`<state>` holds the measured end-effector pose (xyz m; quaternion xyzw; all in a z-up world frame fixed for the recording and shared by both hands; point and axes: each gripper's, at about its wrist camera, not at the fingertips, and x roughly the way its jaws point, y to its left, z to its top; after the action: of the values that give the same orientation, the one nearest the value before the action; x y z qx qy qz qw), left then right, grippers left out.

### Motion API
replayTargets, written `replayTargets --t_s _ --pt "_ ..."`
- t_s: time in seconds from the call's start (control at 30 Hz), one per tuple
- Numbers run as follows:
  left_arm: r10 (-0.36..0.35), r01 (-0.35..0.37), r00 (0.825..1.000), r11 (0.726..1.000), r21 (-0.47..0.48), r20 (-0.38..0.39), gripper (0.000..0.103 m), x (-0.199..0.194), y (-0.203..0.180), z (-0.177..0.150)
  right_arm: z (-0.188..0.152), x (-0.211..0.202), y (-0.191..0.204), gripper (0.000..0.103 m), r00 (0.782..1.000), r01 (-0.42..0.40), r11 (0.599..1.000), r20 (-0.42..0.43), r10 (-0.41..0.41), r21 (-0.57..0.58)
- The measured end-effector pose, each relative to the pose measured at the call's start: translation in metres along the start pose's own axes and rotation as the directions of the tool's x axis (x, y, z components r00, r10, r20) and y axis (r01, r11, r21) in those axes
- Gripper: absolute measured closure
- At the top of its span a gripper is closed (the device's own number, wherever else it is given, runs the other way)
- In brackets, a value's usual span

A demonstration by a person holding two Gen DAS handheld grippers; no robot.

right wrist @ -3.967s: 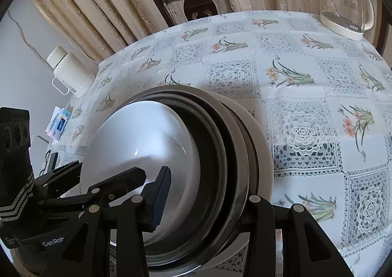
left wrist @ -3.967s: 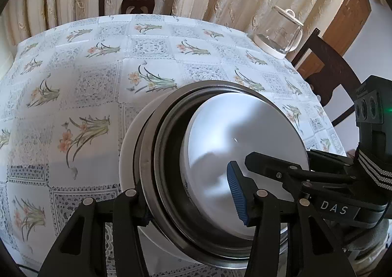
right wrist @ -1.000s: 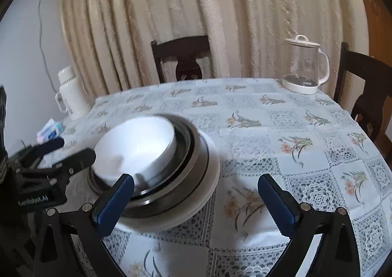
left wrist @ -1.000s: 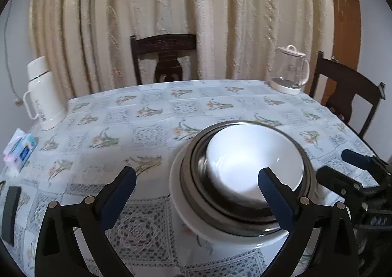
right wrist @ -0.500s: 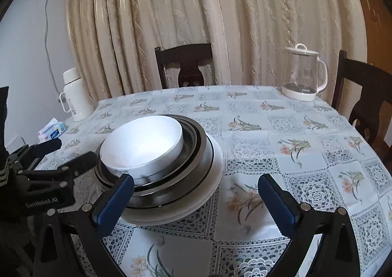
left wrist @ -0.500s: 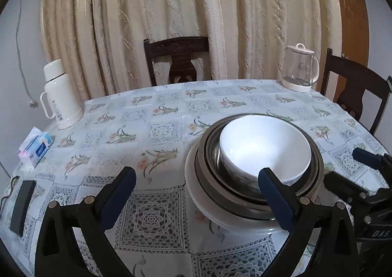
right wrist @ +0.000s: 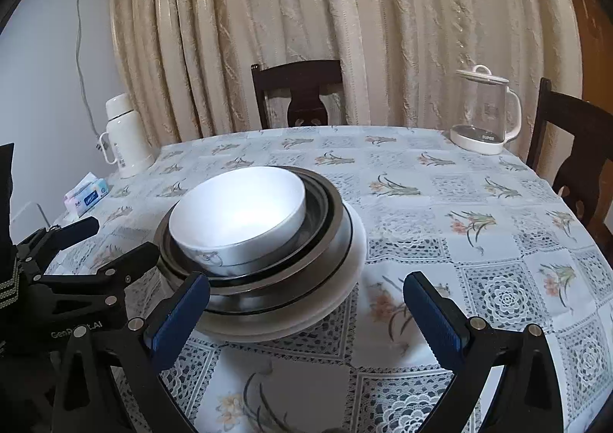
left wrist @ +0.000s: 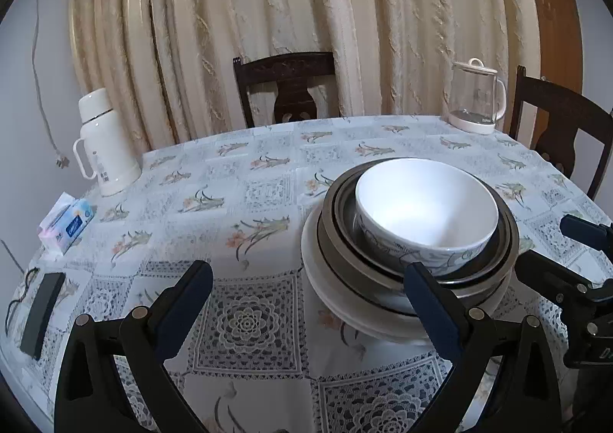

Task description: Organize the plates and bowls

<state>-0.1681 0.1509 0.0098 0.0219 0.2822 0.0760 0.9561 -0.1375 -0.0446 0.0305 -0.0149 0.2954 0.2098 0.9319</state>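
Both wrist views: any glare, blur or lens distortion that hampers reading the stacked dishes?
Left wrist view: sharp; fisheye bends the curtain and table edge, black corners vignette; soft highlight inside the white bowl, not blown out. Right wrist view: equally sharp; brighter glare patch on the white bowl's inner wall; metal bowls beneath stay readable.

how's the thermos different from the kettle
The thermos is opaque cream-white; the kettle has a clear glass body on a white base. The thermos stands at the table's left edge, the kettle at the far right. The thermos narrows to a cap; the kettle has a flat knobbed lid. Both stand upright, with handles.
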Motion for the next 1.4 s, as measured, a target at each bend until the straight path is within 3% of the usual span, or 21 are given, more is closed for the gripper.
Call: replayTargets --t_s 0.6,1.2,1.4 --pt "-0.006 0.006 1.000 1.000 -0.024 0.004 0.003 -0.007 0.009 -0.011 -0.006 0.000 0.012 0.000 0.999 -0.034 0.999 -0.031 0.034 -0.014" --pt "-0.008 0.010 0.998 1.000 0.028 -0.069 0.003 -0.001 -0.001 -0.033 -0.014 0.005 0.013 0.000 0.996 -0.056 0.998 -0.064 0.057 0.006" --pt "-0.011 0.013 0.997 0.999 0.030 -0.074 0.003 0.001 -0.001 -0.035 -0.015 0.004 0.010 0.000 0.998 -0.049 0.999 -0.037 0.049 0.016"
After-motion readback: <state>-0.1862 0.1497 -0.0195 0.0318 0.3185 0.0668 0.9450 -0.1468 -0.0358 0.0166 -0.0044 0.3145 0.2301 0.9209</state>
